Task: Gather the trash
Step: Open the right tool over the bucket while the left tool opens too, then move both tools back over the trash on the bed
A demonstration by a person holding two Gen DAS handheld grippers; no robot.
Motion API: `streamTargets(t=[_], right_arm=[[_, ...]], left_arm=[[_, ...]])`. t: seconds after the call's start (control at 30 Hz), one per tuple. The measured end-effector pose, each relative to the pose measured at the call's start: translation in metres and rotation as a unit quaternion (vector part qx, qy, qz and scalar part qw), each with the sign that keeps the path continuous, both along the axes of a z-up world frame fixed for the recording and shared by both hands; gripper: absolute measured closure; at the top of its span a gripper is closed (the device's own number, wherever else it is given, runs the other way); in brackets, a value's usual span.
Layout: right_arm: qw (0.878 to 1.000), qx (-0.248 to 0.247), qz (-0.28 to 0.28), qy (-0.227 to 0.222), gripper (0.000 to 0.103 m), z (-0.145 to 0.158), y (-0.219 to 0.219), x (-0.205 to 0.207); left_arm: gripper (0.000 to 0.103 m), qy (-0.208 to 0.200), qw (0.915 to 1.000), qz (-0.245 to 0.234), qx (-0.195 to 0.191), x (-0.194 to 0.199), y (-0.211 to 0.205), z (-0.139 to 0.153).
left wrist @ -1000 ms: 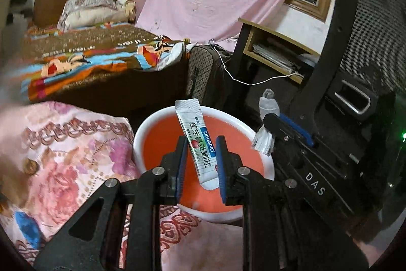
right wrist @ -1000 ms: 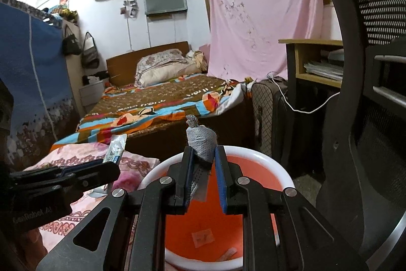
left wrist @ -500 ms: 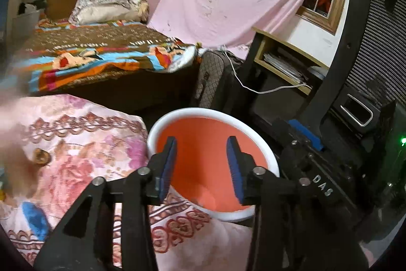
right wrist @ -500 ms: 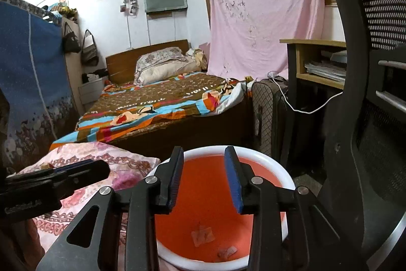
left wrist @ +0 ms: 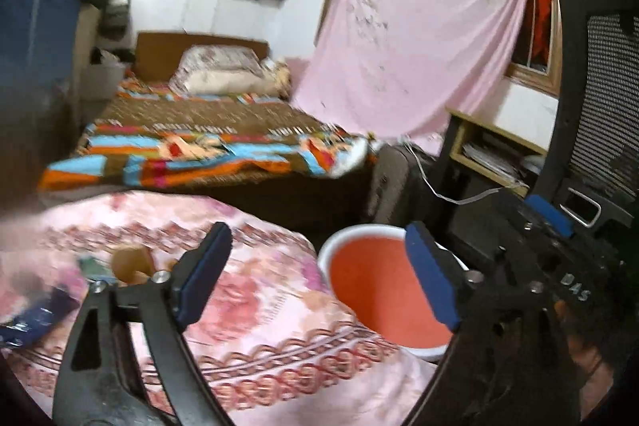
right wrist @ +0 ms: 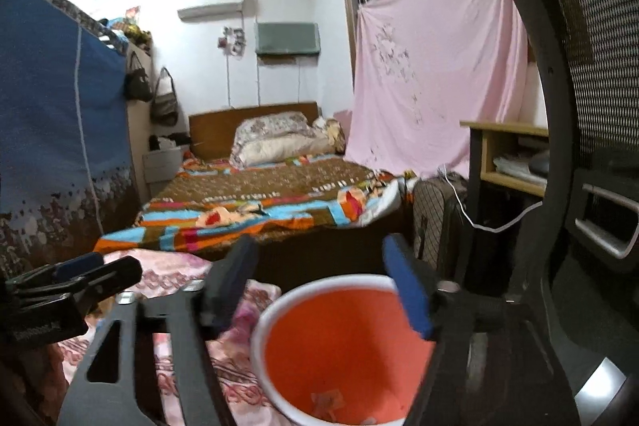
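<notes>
left gripper [left wrist: 315, 266]: your jaws stand wide apart and have just been opening; nothing sits between the blue pads. it fills the lower half of the left wrist frame, over the edge of the pink floral quilt [left wrist: 247, 306].
right gripper [right wrist: 319, 278]: your jaws are spread and have just been opening; nothing is held. it sits at lower centre of the right wrist frame, above the bin.
bin [right wrist: 279, 310]: white rim, orange inside, standing at the lower centre of the right wrist frame, just beside the quilt. in the left wrist frame it lies at lower right, behind the right-hand pad.
trash in bin [right wrist: 329, 400]: small scraps lie on the bin floor, at the bottom edge of the right wrist frame; too small to identify.
items on quilt [left wrist: 129, 262]: a brown rounded object and a blurred blue packet at lower left of the left wrist frame; blur prevents naming them.
bed [right wrist: 259, 198]: centre of frame, with a striped multicolour cover.
mesh chair [right wrist: 591, 66]: right edge of frame.
</notes>
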State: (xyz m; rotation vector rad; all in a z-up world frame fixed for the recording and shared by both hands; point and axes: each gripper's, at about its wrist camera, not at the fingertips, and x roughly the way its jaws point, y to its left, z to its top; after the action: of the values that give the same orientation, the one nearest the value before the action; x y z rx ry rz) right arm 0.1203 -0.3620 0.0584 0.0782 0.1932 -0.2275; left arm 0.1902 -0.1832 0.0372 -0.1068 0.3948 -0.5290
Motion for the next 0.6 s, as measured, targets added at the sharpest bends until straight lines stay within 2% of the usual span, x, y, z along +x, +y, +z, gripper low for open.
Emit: streamTargets(t=[0.07, 0.13, 0.2, 0.23, 0.47, 0.6], right_arm=[[1.0, -0.002, 0.004, -0.014, 0.022, 0.005, 0.006, -0.004], [1.0, -0.004, 0.008, -0.024, 0.017, 0.009, 0.011, -0.005], [0.999, -0.003, 0.016, -0.035, 0.008, 0.012, 0.016, -0.007], [0.999, -0.001, 0.022, -0.042, 0.001, 0.014, 0.019, -0.009], [0.996, 0.012, 0.055, -0.074, 0.0, 0.013, 0.045, -0.014], [0.993, 0.004, 0.081, -0.082, 0.0, 0.008, 0.07, -0.017]], left_arm=[[0.013, -0.021, 0.9996, 0.02, 0.001, -0.006, 0.012, 0.004], [0.012, -0.041, 0.9985, 0.037, -0.001, -0.011, 0.022, 0.007], [0.011, -0.056, 0.9973, 0.047, 0.0, -0.017, 0.03, 0.009], [0.011, -0.061, 0.9967, 0.053, 0.002, -0.02, 0.034, 0.01], [0.011, -0.093, 0.9899, 0.106, 0.009, -0.037, 0.071, 0.008], [0.011, -0.095, 0.9862, 0.135, 0.01, -0.047, 0.098, 0.002]])
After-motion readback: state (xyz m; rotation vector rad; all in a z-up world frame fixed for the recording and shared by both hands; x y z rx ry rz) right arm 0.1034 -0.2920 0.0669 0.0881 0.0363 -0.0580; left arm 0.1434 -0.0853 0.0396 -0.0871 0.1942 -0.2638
